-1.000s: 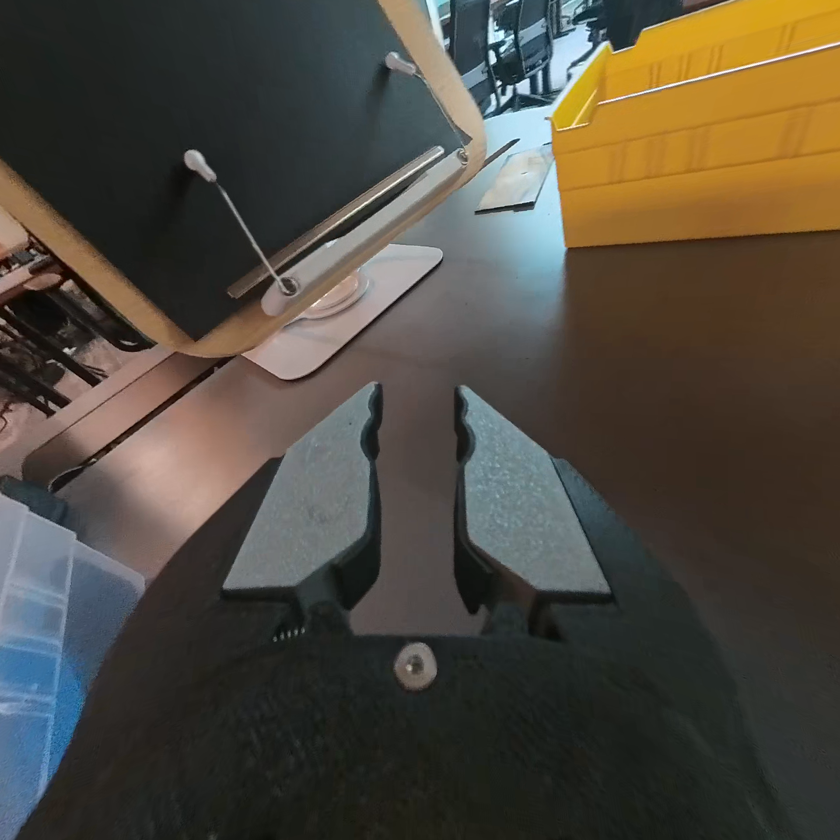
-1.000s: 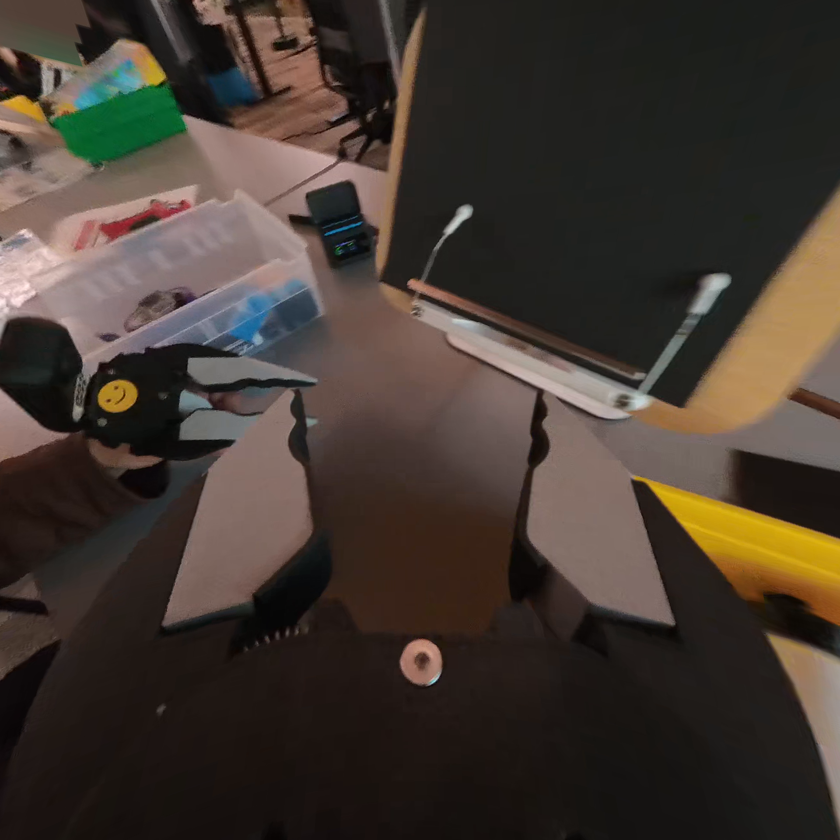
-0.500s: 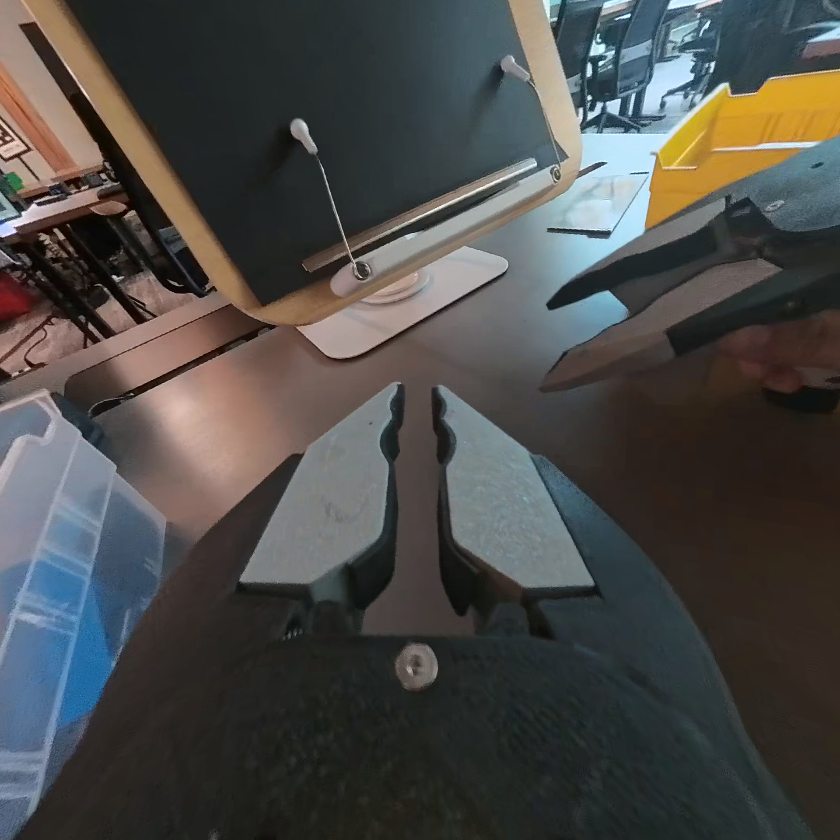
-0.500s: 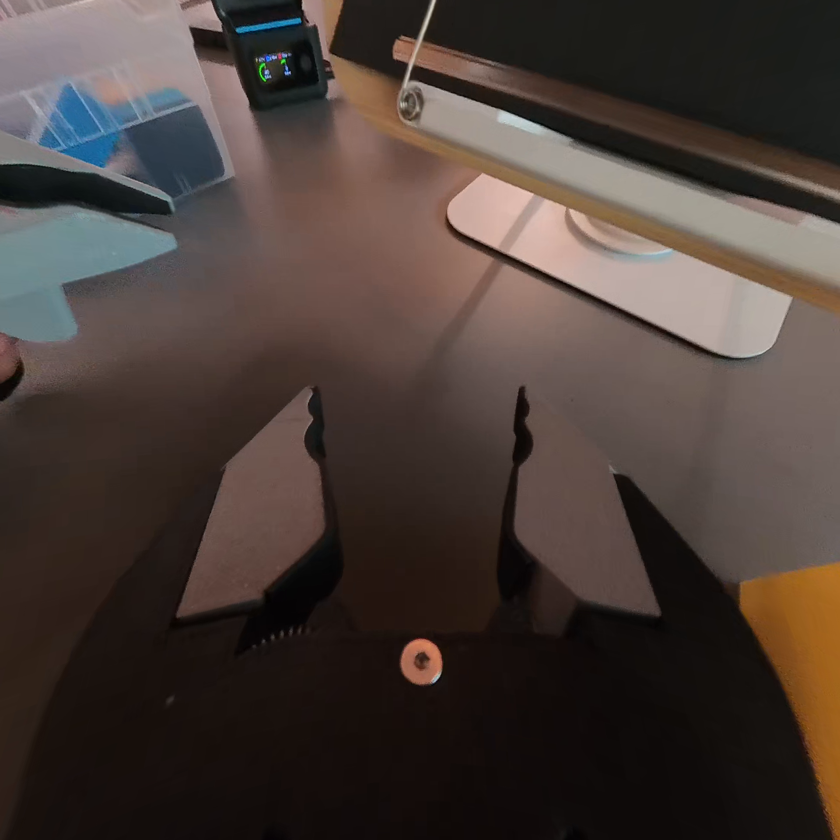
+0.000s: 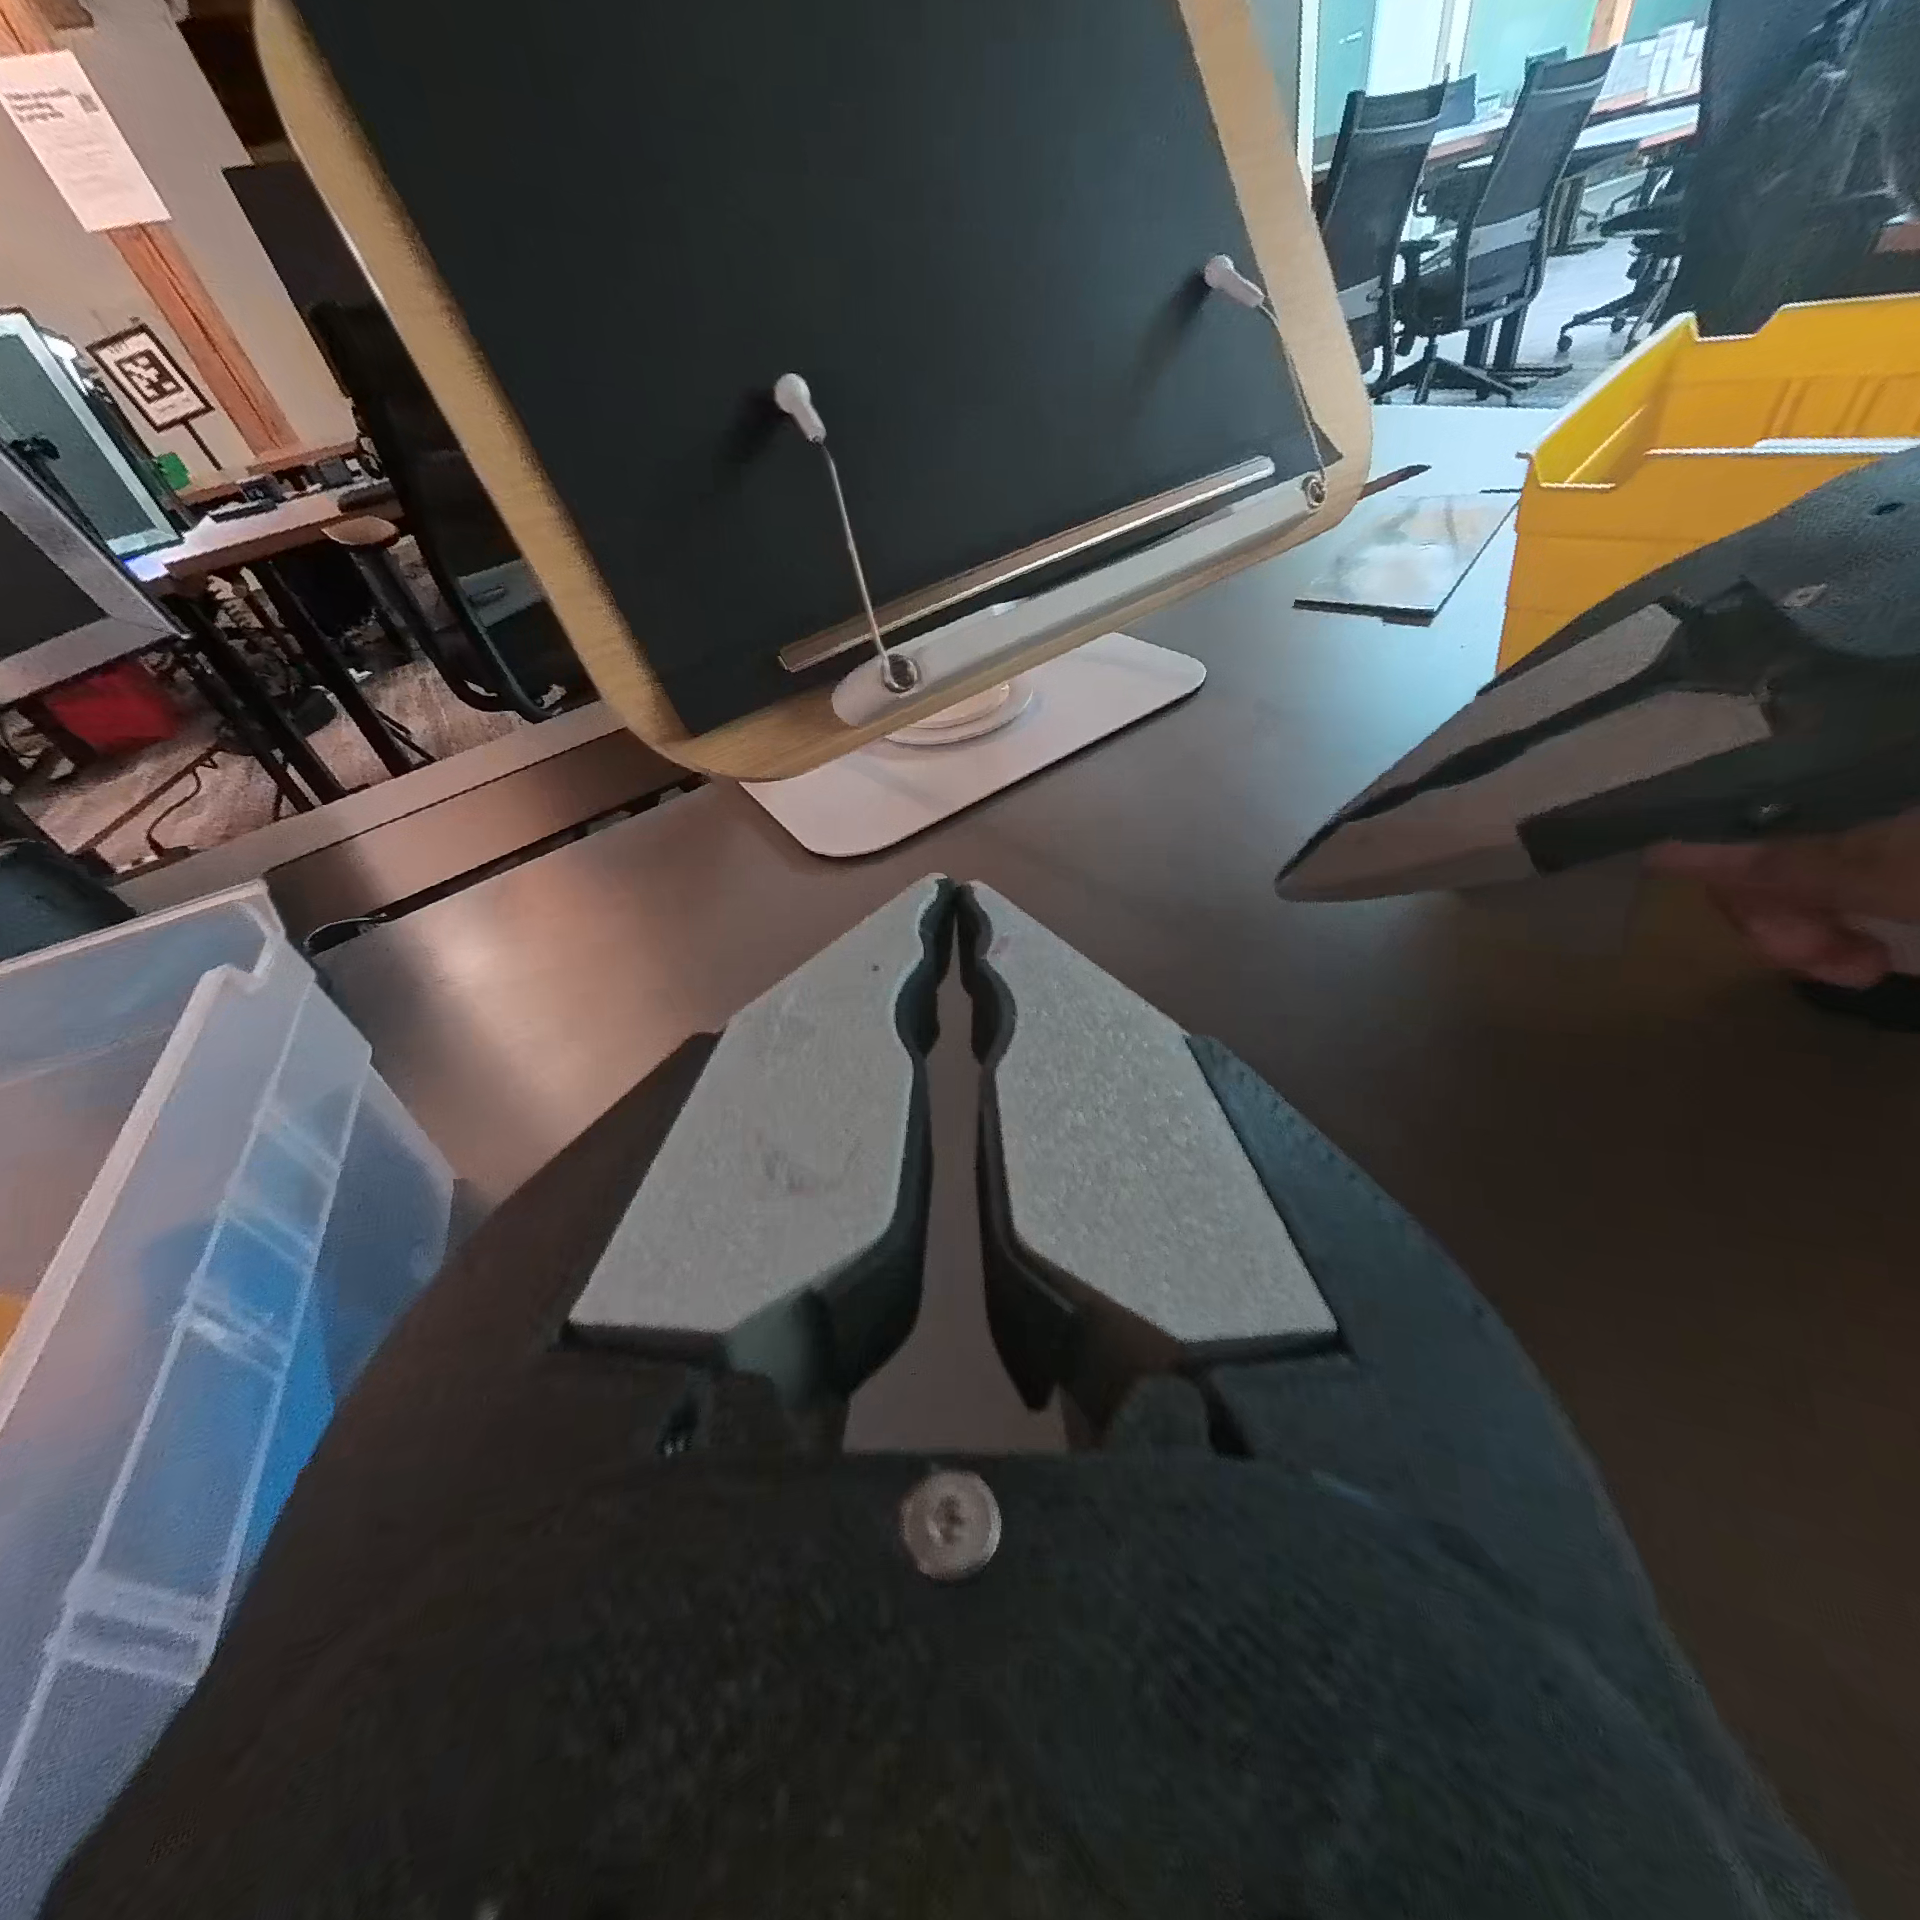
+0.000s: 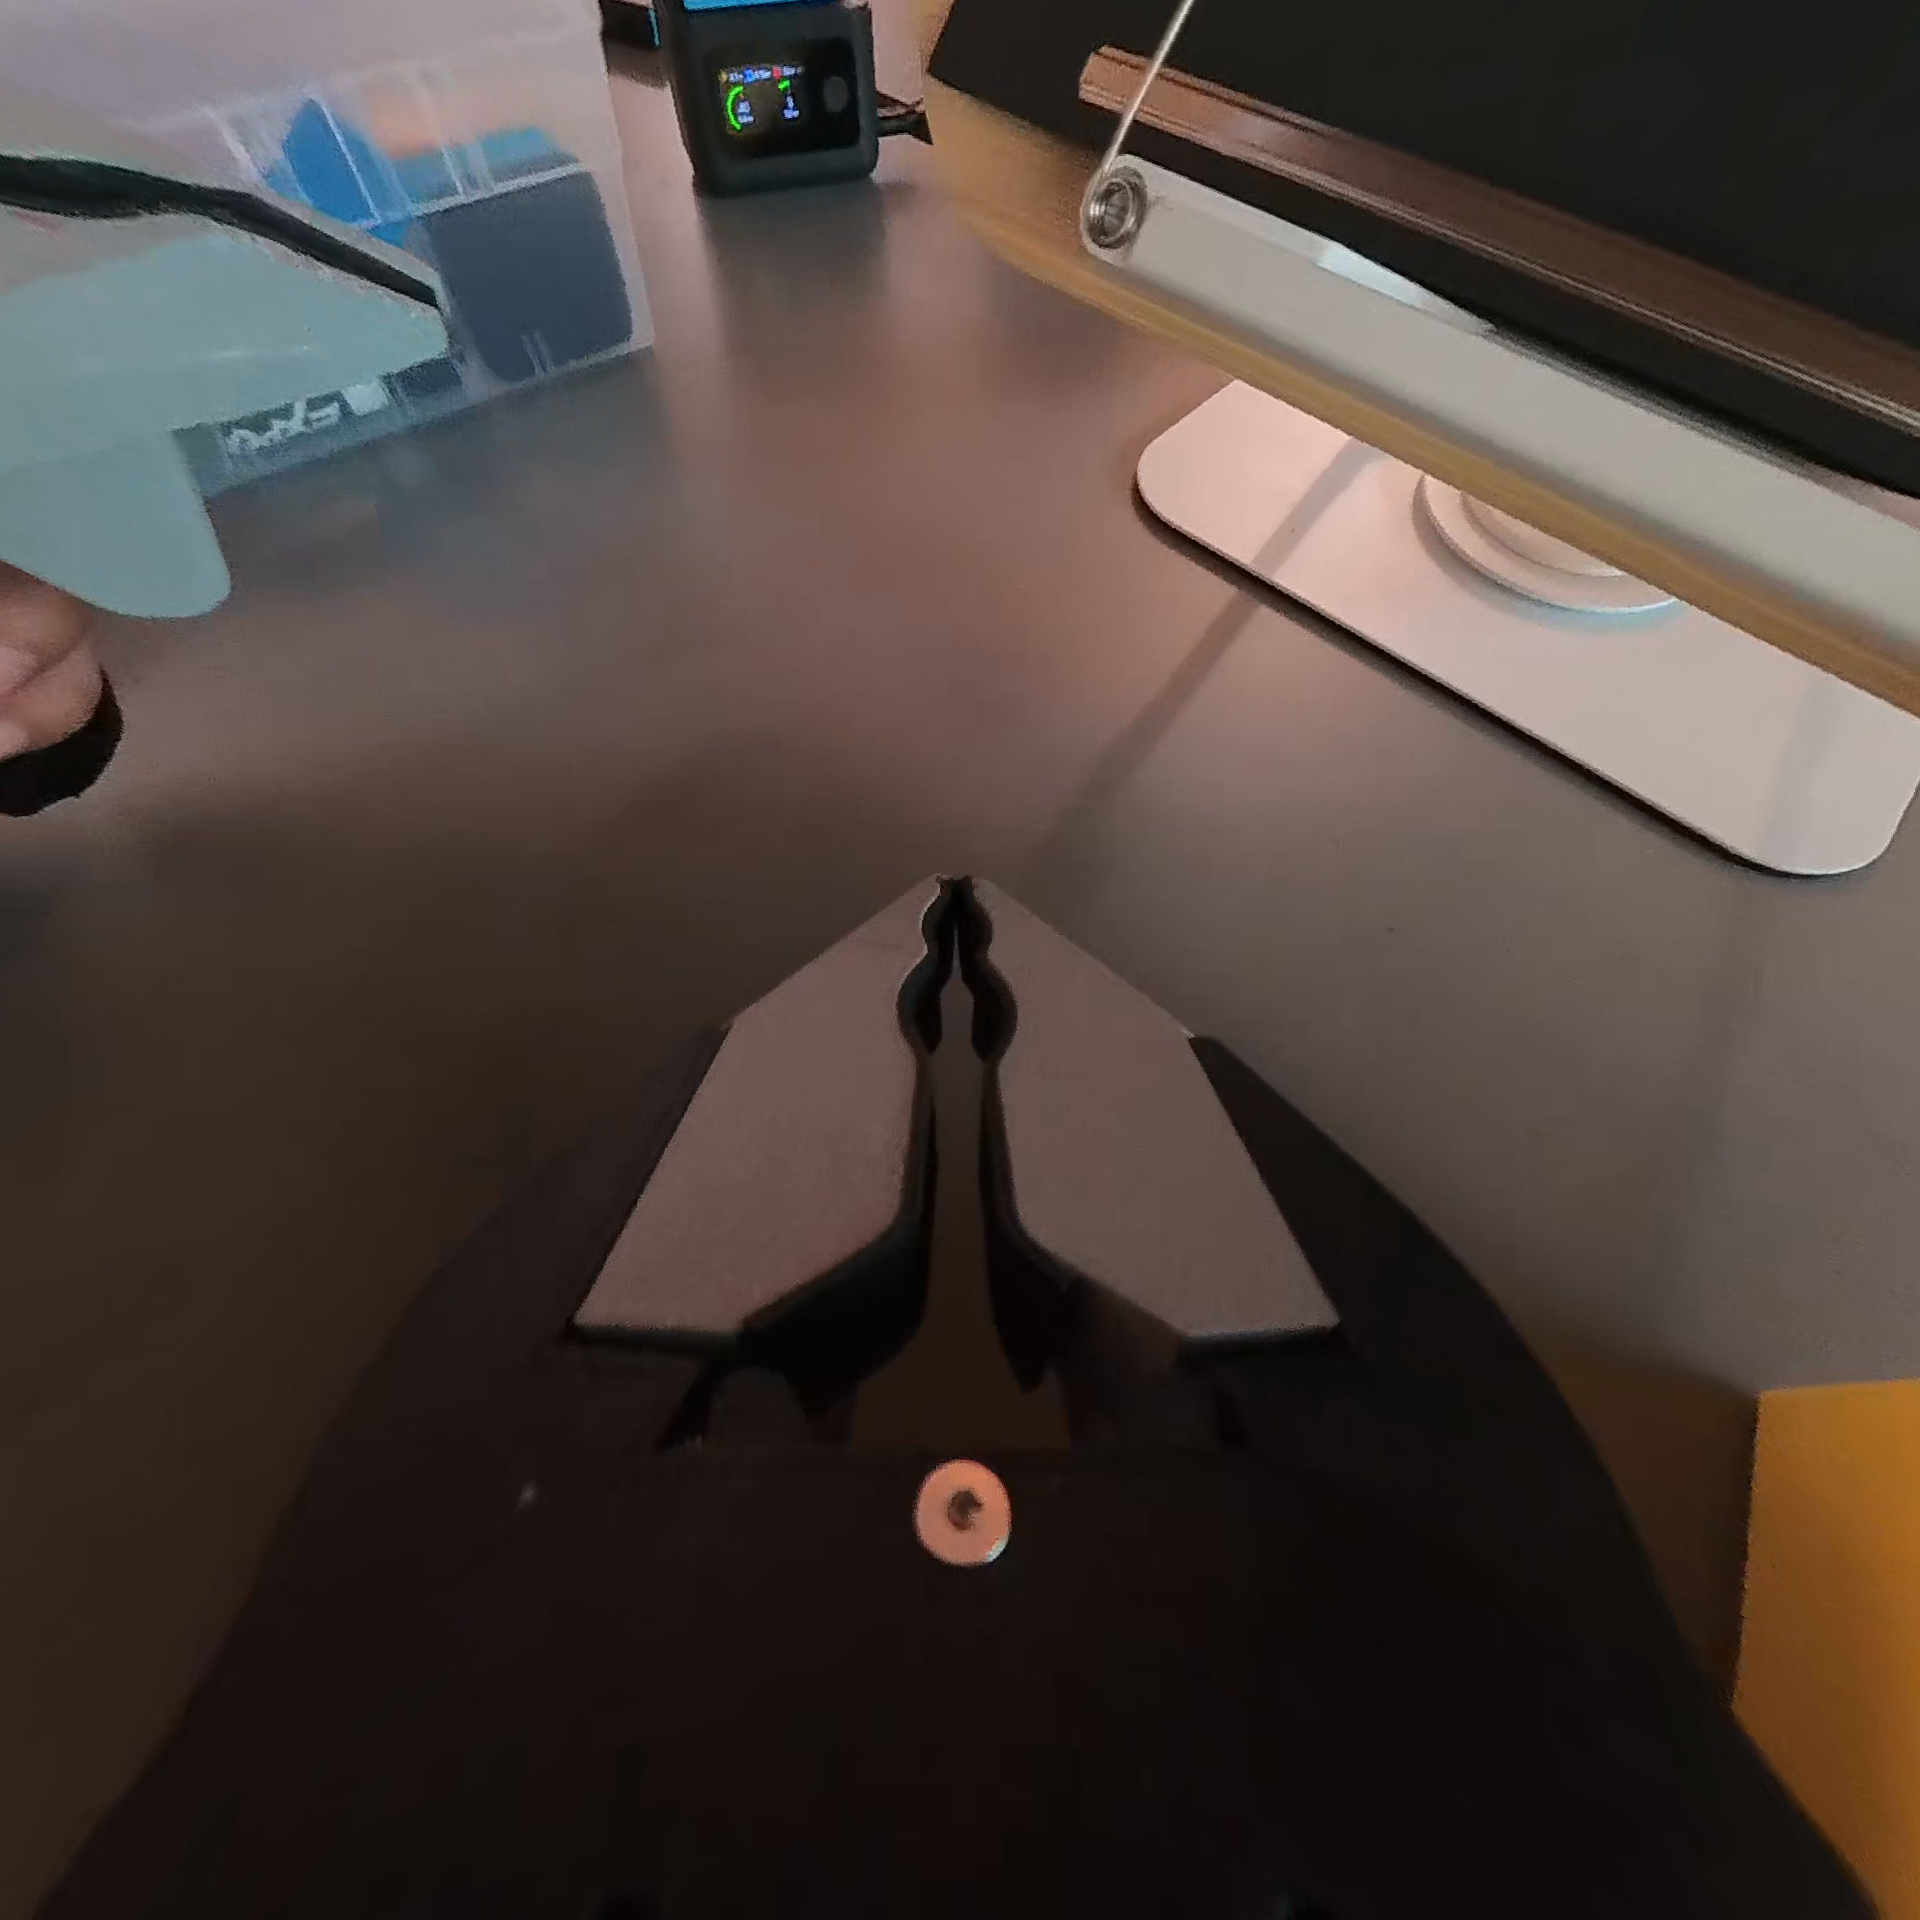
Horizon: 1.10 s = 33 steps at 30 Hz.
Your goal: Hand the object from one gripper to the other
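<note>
Table: the dark, smooth, faintly glossy top runs under both of your tools; soft reflections show on it.
Book stand: a large matte black board with a rounded light-wood edge, tilted back on a flat white rounded-corner base; a metal ledge bar and two thin wire page holders with white tips sit on its front.
Yellow bin: hard opaque plastic, boxy, at your far right in the left wrist view, behind the right gripper.
Clear box: translucent ribbed plastic with blue contents, at your left, just beside the left gripper.
Left gripper: coarse black body, two grey grainy wedge fingers with wavy inner edges; you have them pressed together at the tips with nothing between them.
Right gripper: same build, tips closed against each other and empty; in the left wrist view it lies on its side, pointing toward the left gripper, near but apart.
Small device: dark, blocky, with a lit colour screen, on the table beside the clear box.
Object to hand over: neither gripper holds anything, and you cannot pick it out in either view.
</note>
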### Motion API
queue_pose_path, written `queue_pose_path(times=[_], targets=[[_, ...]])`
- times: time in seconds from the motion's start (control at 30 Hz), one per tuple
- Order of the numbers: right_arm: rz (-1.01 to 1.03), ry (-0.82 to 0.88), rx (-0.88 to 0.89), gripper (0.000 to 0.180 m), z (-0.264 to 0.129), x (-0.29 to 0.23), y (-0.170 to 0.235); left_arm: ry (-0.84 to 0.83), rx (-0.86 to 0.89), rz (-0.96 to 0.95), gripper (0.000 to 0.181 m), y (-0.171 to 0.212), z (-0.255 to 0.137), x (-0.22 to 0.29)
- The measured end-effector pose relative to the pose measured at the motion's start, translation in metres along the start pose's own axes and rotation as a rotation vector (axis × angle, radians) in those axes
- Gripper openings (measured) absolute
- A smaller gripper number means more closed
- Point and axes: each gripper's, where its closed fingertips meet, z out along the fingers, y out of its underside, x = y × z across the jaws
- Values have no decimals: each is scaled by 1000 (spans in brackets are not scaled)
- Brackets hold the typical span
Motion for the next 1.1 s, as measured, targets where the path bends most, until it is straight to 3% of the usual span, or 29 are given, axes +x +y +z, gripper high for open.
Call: queue_pose_path(times=[0.4, 0.6, 0.63, 0.73, 0.83, 0.97, 1.1], targets=[[-5, -2, -5, 0, 1, 0, 2, 122, -73, -61, 0, 9, -6, 21], [-33, -11, -11, 0, 2, -3, 1, 299, -119, -45, 1, -15, -71, 58], [-38, -15, -12, 0, 3, -4, 1, 305, -114, -22, 9, -25, -85, 55], [-51, -20, -21, 0, 5, -7, 2, 214, -92, -1, 10, -59, -120, 13], [-51, -20, -10, 0, 4, -8, 1, 66, -109, 25, 27, -77, -143, -61], [-38, -28, -4, 1, 2, -8, 0, -109, -255, -64, 40, -49, -149, -159], [-35, -26, 0, 1, 1, -8, 0, -128, -391, -175, 43, -3, -135, -199]])
